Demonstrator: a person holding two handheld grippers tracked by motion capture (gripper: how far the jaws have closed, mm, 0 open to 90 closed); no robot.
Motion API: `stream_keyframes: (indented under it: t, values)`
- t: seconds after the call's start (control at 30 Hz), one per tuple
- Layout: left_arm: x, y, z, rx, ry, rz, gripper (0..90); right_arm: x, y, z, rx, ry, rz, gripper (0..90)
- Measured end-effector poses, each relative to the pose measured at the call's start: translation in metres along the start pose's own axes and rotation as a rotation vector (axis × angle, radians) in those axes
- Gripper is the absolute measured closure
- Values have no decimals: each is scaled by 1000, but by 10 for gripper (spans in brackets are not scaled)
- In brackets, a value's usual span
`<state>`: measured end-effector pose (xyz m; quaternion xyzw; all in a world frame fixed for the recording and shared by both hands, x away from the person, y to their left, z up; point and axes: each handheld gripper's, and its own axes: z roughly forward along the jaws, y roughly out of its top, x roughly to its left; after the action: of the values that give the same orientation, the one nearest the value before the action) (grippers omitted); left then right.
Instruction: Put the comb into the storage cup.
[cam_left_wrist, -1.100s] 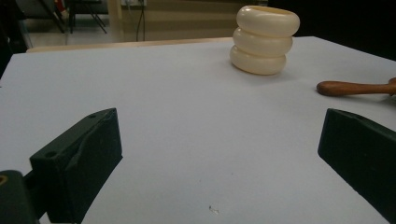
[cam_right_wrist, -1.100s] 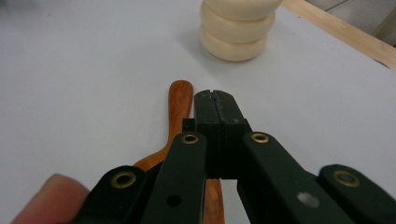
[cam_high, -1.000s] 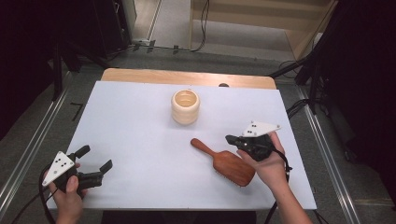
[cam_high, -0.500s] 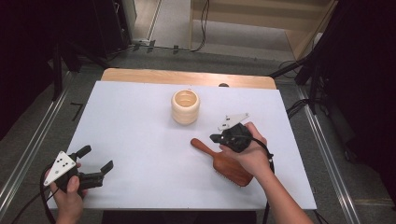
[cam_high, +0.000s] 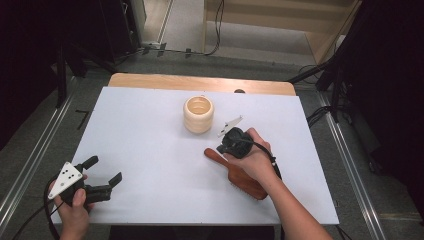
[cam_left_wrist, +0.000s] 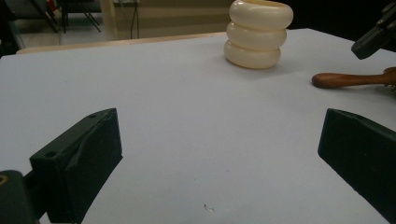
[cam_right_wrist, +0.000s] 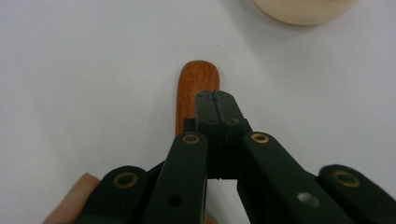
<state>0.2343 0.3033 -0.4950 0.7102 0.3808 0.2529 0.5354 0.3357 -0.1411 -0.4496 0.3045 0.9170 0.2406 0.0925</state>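
Note:
A wooden hairbrush (cam_high: 246, 181) lies on the white table (cam_high: 150, 135), its handle (cam_right_wrist: 198, 77) pointing toward the far left. My right gripper (cam_high: 220, 149) hangs just over that handle, jaws pressed together with nothing between them (cam_right_wrist: 217, 96). A cream ringed cup (cam_high: 198, 114) stands upright just beyond it, and the left gripper view shows that cup (cam_left_wrist: 259, 33) and the handle (cam_left_wrist: 350, 79). Near the front left corner my left gripper (cam_high: 103, 170) rests low over the table with its jaws wide apart and empty (cam_left_wrist: 219, 135).
The white sheet covers a wooden tabletop whose far edge (cam_high: 200, 82) shows behind it. Metal rails (cam_high: 35, 160) run along the floor on both sides. Cables and dark stands sit beyond the table.
My right gripper has swung left and forward from beside the brush head to over the brush handle. The left gripper, cup and brush have stayed put.

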Motion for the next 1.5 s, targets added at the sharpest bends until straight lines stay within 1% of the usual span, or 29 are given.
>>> stream_keyframes:
  t: [0.07,0.13,0.17,0.2,0.27,0.33,0.5,0.6,0.7,0.97,1.0,1.27,1.33,1.37,1.4,1.43,1.5]
  values:
    - [0,0,0,0,-1,0,0,-1,2,6,22,3,17,884]
    - [0,0,0,1,-1,0,0,-2,2,8,30,5,9,884]
    - [0,0,0,2,-1,1,0,-2,2,14,52,4,11,884]
    - [0,0,0,2,0,1,0,-2,3,15,56,6,15,884]
    - [0,0,0,3,-1,3,0,-3,3,18,67,-7,23,884]
    - [0,0,0,3,-1,1,0,-4,2,21,73,-8,37,884]
    - [0,0,0,5,0,5,0,-5,3,28,97,-15,48,884]
    - [0,0,0,5,-1,4,0,-5,3,31,101,-11,39,884]
    - [0,0,0,5,-1,6,0,-4,3,33,106,-6,43,884]
    - [-1,0,0,5,-3,6,0,2,4,35,103,27,10,884]
    - [-1,0,0,5,-3,6,0,4,4,35,108,31,14,884]
    - [-1,0,1,4,-5,7,0,13,5,36,107,75,-44,884]
    - [-1,0,1,4,-5,7,0,15,5,36,105,79,-45,884]
    - [-1,0,1,4,-4,8,0,19,6,36,104,94,-60,884]
    - [-1,0,1,4,-4,8,0,20,6,35,112,93,-63,884]
    - [-1,0,1,4,-4,8,0,22,6,36,104,101,-77,884]
    - [-1,0,1,5,-4,8,0,25,7,36,111,110,-90,884]
